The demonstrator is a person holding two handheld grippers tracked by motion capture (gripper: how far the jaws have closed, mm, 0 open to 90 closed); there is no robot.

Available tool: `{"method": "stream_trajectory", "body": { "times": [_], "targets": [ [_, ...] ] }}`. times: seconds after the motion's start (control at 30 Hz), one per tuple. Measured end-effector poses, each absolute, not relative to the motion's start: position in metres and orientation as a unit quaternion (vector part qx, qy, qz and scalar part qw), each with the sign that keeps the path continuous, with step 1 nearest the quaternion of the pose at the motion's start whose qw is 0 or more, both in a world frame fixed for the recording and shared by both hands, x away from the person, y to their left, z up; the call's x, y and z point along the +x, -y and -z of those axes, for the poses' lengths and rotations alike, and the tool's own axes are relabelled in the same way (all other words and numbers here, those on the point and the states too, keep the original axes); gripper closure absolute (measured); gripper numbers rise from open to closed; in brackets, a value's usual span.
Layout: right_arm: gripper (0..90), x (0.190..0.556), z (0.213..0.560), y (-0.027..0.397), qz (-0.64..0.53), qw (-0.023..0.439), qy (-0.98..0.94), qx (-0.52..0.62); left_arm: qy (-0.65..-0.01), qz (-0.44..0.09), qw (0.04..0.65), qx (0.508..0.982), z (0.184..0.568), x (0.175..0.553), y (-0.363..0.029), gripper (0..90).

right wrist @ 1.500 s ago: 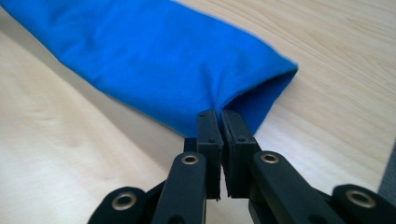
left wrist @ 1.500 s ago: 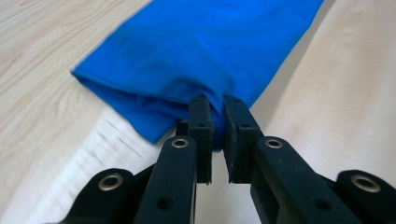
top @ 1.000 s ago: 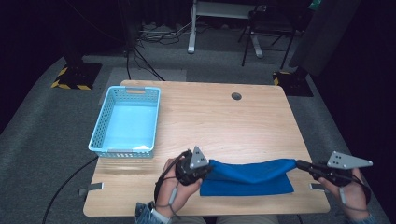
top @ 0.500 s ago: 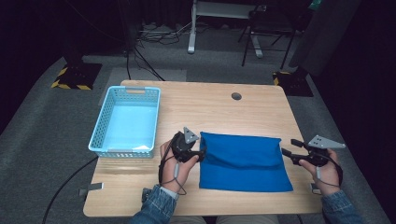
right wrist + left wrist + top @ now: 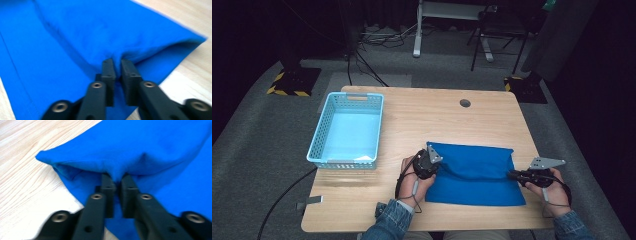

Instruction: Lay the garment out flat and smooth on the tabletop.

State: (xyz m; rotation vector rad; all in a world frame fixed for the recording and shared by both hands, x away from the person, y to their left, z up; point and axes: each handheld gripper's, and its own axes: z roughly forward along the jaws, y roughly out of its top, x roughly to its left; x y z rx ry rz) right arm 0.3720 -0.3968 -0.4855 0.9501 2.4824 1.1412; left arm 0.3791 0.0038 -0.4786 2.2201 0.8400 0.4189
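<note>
Your left tongs (image 5: 435,161) sit at the left edge of the blue cloth (image 5: 477,175), lower centre of the high view, and your right tongs (image 5: 511,174) sit at its right edge, lower right of the frame. The cloth lies spread on the near half of the table (image 5: 412,115), roughly rectangular, with a soft ridge running across it between your two hands.

In the left gripper view your left tongs (image 5: 117,180) have just been closing and now pinch a small pucker of the blue cloth (image 5: 140,145) between the jaw tips, in the middle of the frame; a folded corner of the fabric points toward the upper left, over bare wood.

In the right gripper view your right tongs (image 5: 117,62) have likewise just been closing and now nip a bunch of the blue cloth (image 5: 82,30) at mid-frame, with a folded corner reaching toward the right edge.

A light blue basket (image 5: 325,132) stands on the left part of the table in the high view, well apart from the cloth and from your hands.
</note>
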Motion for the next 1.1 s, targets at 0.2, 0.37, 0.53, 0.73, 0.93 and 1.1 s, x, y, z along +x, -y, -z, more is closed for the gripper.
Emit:
{"method": "stream_trajectory", "body": {
  "times": [0.2,0.37,0.53,0.73,0.93,1.1],
  "targets": [
    [85.8,0.356,0.465,0.400,-0.397,0.149,-0.851,0.308,-0.293,-0.180,0.358,0.868,0.463,0.358,-0.002,86.6],
    [85.8,0.334,0.446,0.404,-0.412,0.156,-0.849,0.292,-0.284,-0.181,0.385,0.859,0.445,0.336,-0.009,86.2],
    [85.8,0.313,0.429,0.409,-0.426,0.155,-0.847,0.276,-0.268,-0.177,0.399,0.859,0.434,0.317,-0.012,86.3],
    [86.1,0.308,0.417,0.405,-0.416,0.109,-0.870,0.240,-0.252,-0.140,0.443,0.849,0.427,0.319,-0.011,87.5],
    [49.1,0.363,0.411,0.411,-0.536,0.232,-0.725,0.365,-0.473,-0.258,0.456,0.708,0.425,0.390,-0.023,55.9],
    [43.9,0.367,0.432,0.395,-0.527,0.240,-0.728,0.367,-0.425,-0.285,0.446,0.734,0.429,0.375,-0.016,33.5]
  ]
}}
